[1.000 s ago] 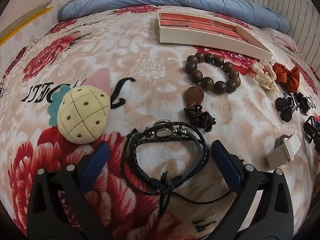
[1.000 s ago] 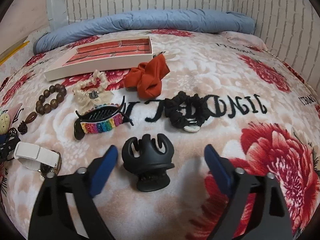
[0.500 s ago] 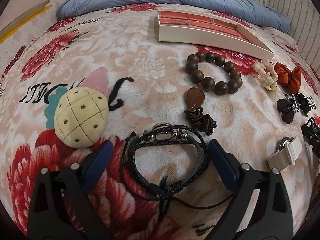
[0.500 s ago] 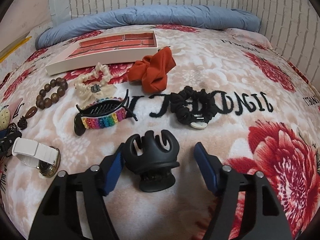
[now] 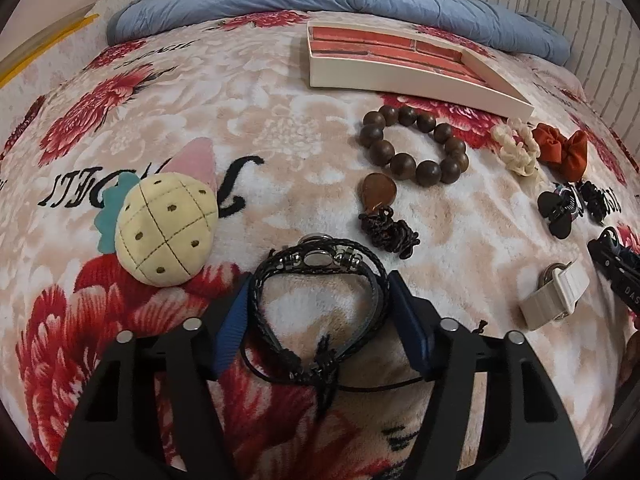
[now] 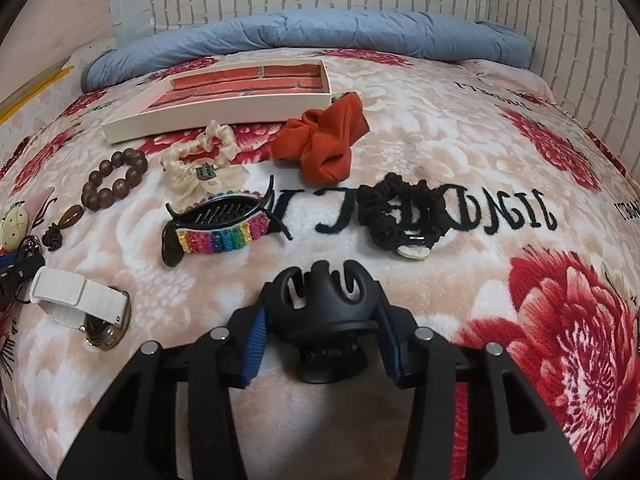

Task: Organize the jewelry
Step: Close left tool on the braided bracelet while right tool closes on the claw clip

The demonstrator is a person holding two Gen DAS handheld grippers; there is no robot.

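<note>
In the left wrist view my left gripper (image 5: 318, 300) is shut on a black braided bracelet (image 5: 320, 268) lying on the floral blanket; both blue pads touch its sides. In the right wrist view my right gripper (image 6: 320, 318) is shut on a black claw hair clip (image 6: 322, 316) resting on the blanket. A shallow white box with a brick-pattern bottom (image 5: 400, 76) lies open at the back; it also shows in the right wrist view (image 6: 224, 114).
Around lie a wooden bead bracelet (image 5: 414, 144), brown pendant (image 5: 378, 192), pineapple plush (image 5: 166, 228), white watch (image 6: 80, 304), rainbow clip (image 6: 224, 228), cream scrunchie (image 6: 200, 164), orange scrunchie (image 6: 324, 140), black scrunchie (image 6: 404, 212). A rolled blue quilt (image 6: 304, 36) lines the far edge.
Both grippers have closed from wide open. The left now clamps the braided bracelet, the right now clamps the black claw clip. Both moved slightly forward.
</note>
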